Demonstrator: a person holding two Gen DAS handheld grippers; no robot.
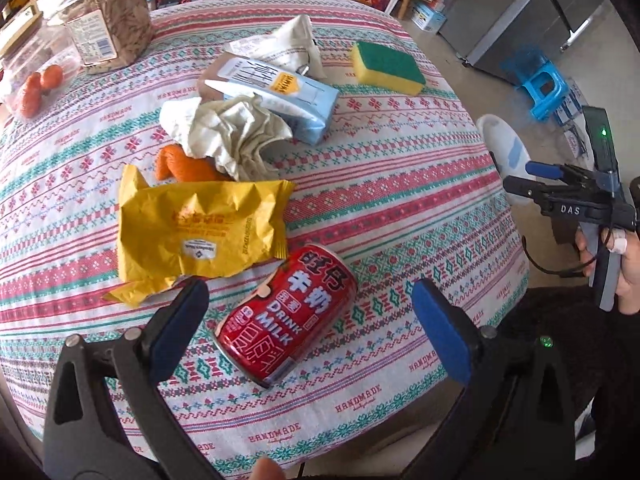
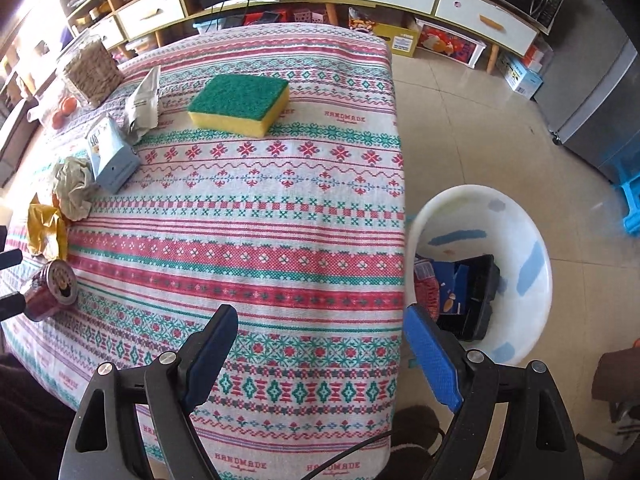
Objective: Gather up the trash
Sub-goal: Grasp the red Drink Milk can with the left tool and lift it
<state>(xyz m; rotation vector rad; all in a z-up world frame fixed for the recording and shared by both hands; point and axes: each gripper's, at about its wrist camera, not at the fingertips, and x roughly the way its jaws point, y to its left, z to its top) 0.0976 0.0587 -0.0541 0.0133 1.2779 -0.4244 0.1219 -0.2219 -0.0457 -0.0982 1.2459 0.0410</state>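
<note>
Left gripper (image 1: pixel 308 332) spread wide over red milk can (image 1: pixel 286 316), untouched. Right gripper (image 2: pixel 320 356) spread, empty, beside white bin (image 2: pixel 532 240).

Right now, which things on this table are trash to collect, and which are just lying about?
Trash to collect:
red milk can
yellow wrapper
crumpled paper
blue carton
white bin, where it goes

Probably just lying about:
sponge
jar of dried food
bagged oranges
</note>
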